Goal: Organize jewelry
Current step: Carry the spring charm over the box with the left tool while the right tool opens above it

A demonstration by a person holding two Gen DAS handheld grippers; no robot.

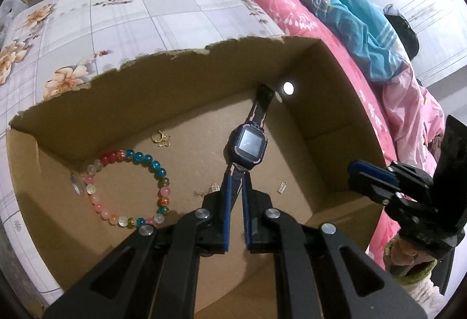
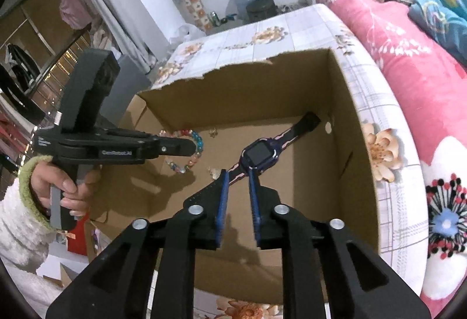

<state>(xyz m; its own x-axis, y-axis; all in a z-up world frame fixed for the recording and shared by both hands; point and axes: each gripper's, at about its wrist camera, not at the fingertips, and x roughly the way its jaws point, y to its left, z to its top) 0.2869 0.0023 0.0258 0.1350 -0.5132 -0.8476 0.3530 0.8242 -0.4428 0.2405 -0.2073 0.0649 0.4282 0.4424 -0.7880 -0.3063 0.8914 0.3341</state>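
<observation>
A dark blue smartwatch [image 1: 251, 141] lies inside a cardboard box [image 1: 163, 103]. Its strap passes between the tips of my left gripper [image 1: 237, 183], whose jaws stand slightly apart around it. In the right wrist view the watch [image 2: 259, 152] lies on the box floor with its strap between the tips of my right gripper [image 2: 238, 177], open above it. A colourful bead bracelet [image 1: 128, 187] and a small gold ring [image 1: 160, 137] lie on the box floor to the left. Small earrings [image 1: 214, 188] lie near the left fingertips.
The box [image 2: 344, 103] sits on a bed with a floral sheet [image 1: 116, 21]. Pink and blue quilts [image 2: 408, 62] are piled at the right. The right gripper body [image 1: 408, 190] shows at the box's right wall; the left gripper body [image 2: 116, 144] shows over the box's left side.
</observation>
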